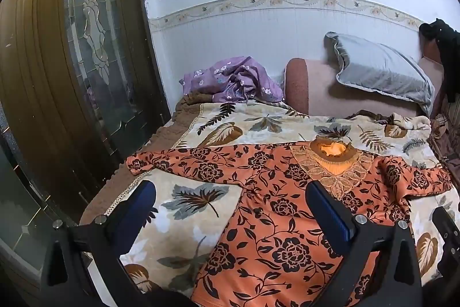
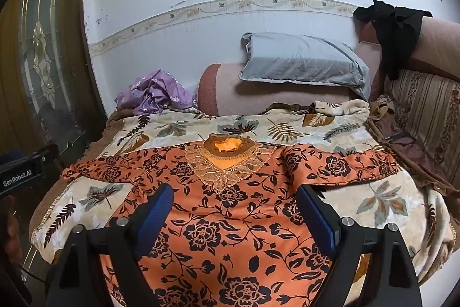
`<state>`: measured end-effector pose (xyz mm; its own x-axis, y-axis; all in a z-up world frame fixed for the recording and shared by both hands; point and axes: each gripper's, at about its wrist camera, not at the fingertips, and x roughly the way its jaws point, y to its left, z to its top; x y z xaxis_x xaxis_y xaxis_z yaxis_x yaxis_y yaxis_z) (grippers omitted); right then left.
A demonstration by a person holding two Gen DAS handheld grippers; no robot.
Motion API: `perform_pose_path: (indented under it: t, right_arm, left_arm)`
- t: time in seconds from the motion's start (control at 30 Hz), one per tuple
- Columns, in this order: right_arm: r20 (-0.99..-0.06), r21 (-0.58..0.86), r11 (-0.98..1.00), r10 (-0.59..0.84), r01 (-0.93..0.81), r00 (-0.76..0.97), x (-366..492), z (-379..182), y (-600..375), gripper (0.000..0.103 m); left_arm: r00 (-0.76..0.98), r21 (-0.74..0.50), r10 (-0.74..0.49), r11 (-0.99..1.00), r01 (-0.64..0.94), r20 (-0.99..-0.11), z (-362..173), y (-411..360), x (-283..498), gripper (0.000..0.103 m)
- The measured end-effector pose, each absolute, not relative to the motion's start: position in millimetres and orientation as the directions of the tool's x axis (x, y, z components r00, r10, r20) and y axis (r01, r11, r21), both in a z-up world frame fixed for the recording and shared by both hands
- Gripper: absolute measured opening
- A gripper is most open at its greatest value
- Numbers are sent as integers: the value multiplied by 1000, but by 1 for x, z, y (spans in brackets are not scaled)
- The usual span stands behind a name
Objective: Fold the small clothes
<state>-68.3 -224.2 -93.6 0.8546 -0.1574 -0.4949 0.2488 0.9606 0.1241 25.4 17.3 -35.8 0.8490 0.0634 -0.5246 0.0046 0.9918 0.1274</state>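
Observation:
An orange top with a black flower print lies flat on the leaf-patterned bedspread. Its sleeves are spread to both sides and its lace collar points toward the wall. My left gripper hovers open above the top's left side, nothing between its blue pads. My right gripper hangs open over the chest area below the collar, holding nothing. The left gripper's body shows at the left edge of the right wrist view.
A crumpled purple flowered cloth lies at the bed's far left. A grey pillow leans on the pink headrest. A black garment hangs at the right. A wooden door with glass stands left of the bed.

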Motion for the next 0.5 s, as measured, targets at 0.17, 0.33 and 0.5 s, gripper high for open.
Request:
perform_pose_path:
  t: [0.17, 0.33, 0.5]
  right_arm:
    - [-500, 126, 959, -158, 253, 852, -67, -94, -225, 89]
    - [-492, 121, 962, -158, 247, 856, -66, -99, -229, 89]
    - [-491, 123, 961, -157, 246, 857, -66, -102, -229, 89]
  left_arm:
    - [849, 127, 64, 992, 4, -525, -36, 17, 26, 103]
    - [853, 133, 68, 991, 2, -518, -37, 16, 27, 103]
    - [853, 136, 69, 991, 2, -517, -37, 15, 26, 103]
